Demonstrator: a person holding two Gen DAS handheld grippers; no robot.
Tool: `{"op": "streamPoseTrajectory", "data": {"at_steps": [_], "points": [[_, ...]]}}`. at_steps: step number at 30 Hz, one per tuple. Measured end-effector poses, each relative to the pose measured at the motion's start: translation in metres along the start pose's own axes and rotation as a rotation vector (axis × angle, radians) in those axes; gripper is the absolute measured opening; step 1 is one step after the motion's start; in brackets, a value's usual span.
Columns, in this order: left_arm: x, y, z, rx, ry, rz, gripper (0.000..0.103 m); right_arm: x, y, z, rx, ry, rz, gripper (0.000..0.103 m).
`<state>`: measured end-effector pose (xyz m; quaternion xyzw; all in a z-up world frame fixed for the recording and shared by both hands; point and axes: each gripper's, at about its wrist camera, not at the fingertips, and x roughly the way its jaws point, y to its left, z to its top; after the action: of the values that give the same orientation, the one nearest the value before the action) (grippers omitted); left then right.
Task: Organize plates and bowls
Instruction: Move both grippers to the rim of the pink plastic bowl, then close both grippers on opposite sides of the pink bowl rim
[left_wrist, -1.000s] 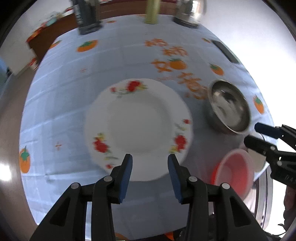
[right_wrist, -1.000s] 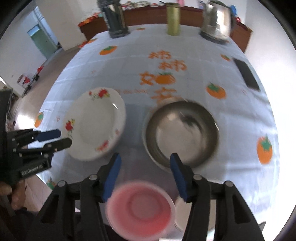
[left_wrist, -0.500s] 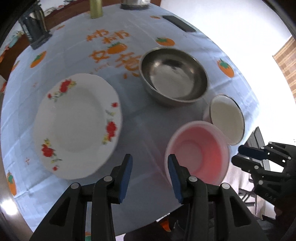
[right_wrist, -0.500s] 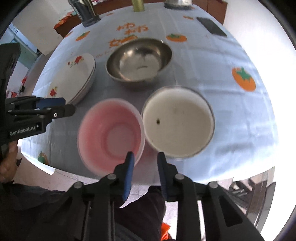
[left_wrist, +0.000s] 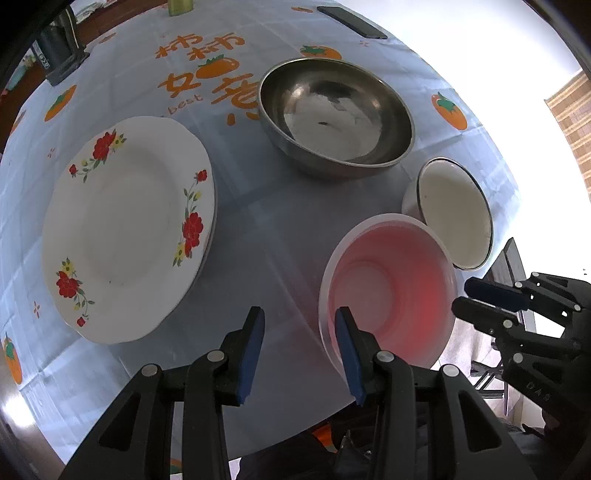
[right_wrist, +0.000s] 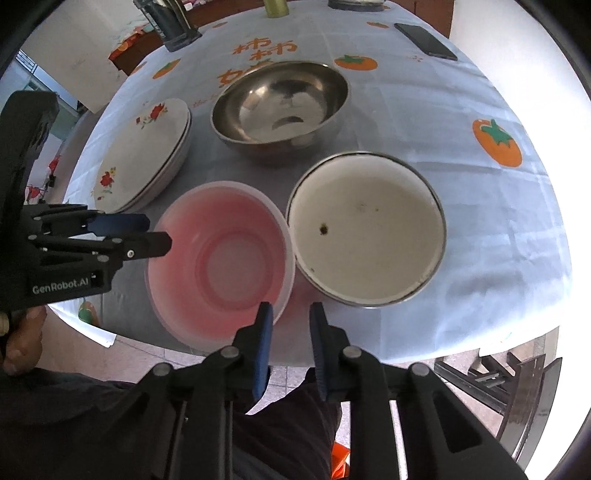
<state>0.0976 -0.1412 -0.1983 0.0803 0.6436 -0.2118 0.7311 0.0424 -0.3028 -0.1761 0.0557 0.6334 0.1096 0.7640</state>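
Persimmon-print cloth covers the bench (left_wrist: 258, 229), its dishes grouped near the front edge.

Both tools hover apart, gripping nothing: left tool (left_wrist: 299, 347) beside the pink plastic bowl (right_wrist: 221, 258), right tool (right_wrist: 290, 343) just before its rim, probably for nesting. Floral plates (left_wrist: 125, 225) lie stacked; how many is unclear.

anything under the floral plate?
Yes: in the right wrist view the floral plate tops a stack, with more plate rims showing at its edge. Their count and faces are hidden.

The right gripper (right_wrist: 289, 317) straddles the pink bowl (right_wrist: 221, 262)'s near rim, beside the white bowl (right_wrist: 365, 230).
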Motion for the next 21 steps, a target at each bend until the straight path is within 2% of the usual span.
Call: {"op": "streamPoseTrajectory", "data": {"at_steps": [3, 5, 6, 8, 10, 21], "points": [[0.001, 0.001, 0.000, -0.001, 0.007, -0.007, 0.041, 0.003, 0.002, 0.000, -0.005, 0.003, 0.009, 0.018], [0.002, 0.002, 0.000, -0.001, 0.019, -0.025, 0.028, 0.006, 0.004, 0.001, -0.011, 0.005, 0.012, 0.014], [0.003, 0.001, 0.001, -0.001, 0.023, -0.027, 0.026, 0.006, 0.004, 0.001, -0.013, 0.004, 0.017, 0.012], [0.006, 0.001, 0.001, -0.003, 0.035, -0.040, 0.014, 0.005, 0.006, 0.001, -0.023, -0.002, 0.022, 0.011], [0.008, 0.001, 0.001, -0.007, 0.044, -0.051, 0.008, 0.004, 0.007, 0.002, -0.026, -0.008, 0.027, 0.011], [-0.001, 0.004, -0.001, -0.014, 0.021, -0.048, 0.008, 0.000, 0.009, 0.005, -0.041, -0.025, 0.032, 0.010]]}}
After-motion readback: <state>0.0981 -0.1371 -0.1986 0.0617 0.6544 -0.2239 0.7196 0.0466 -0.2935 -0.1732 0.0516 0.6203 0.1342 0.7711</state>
